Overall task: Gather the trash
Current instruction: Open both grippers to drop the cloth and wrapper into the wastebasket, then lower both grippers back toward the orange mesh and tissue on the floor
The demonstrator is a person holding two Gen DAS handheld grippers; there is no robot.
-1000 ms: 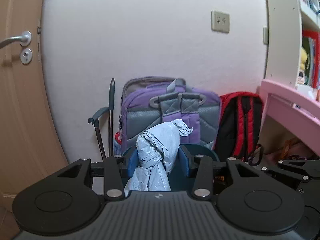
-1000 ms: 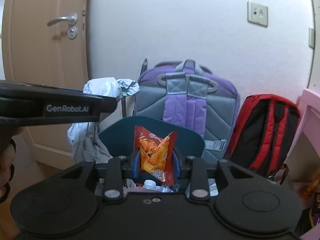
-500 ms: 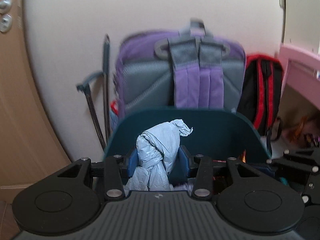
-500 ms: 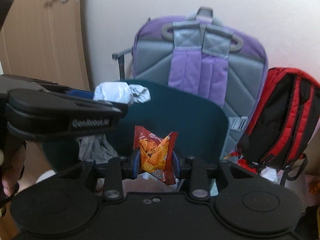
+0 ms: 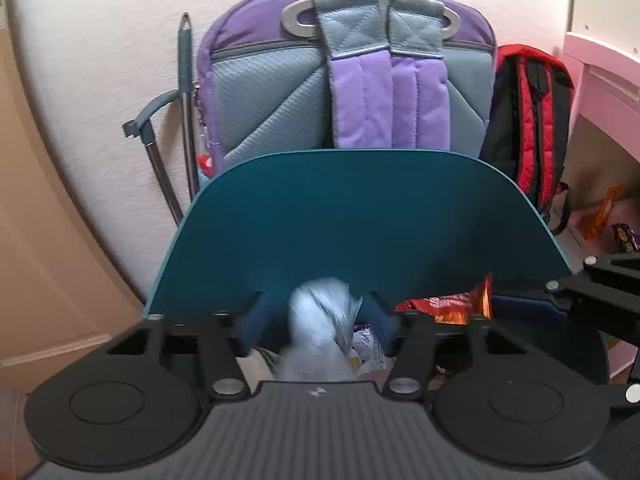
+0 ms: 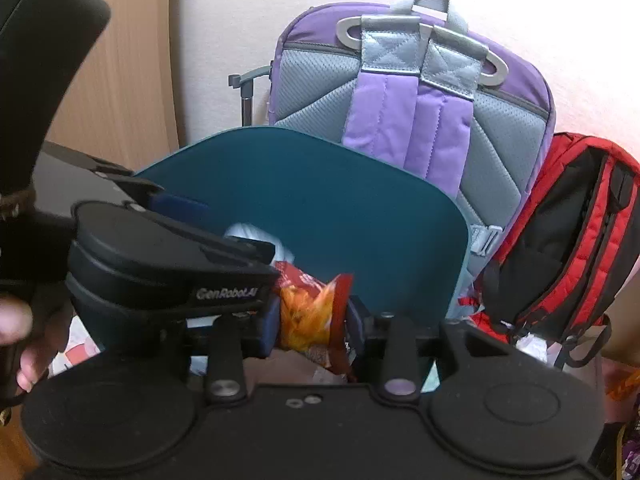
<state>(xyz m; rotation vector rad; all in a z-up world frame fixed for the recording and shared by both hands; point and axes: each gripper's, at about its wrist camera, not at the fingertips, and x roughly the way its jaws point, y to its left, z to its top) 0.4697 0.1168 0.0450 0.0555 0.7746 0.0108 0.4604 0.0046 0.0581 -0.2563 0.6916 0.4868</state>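
A teal trash bin (image 5: 360,216) stands open against the wall, its raised lid (image 6: 320,200) facing me. My left gripper (image 5: 318,322) has its jaws spread, and a crumpled pale-blue plastic bag (image 5: 316,336), blurred, sits between them over the bin's mouth, apart from the pads. My right gripper (image 6: 314,320) is shut on a red and orange snack wrapper (image 6: 308,312) just over the bin. The left gripper (image 6: 168,272) crosses the left of the right wrist view. Other litter (image 5: 364,348) lies inside the bin.
A purple and grey backpack (image 5: 360,80) leans on the wall behind the bin, with a red and black backpack (image 5: 528,120) to its right. A grey folding cane (image 5: 180,120) stands at left beside a wooden door (image 6: 120,60). A pink desk (image 5: 600,80) is at far right.
Both grippers have dropped and moved in over the open bin. The left jaws have spread and the blue bag has slipped lower between them. The right gripper still holds the wrapper.
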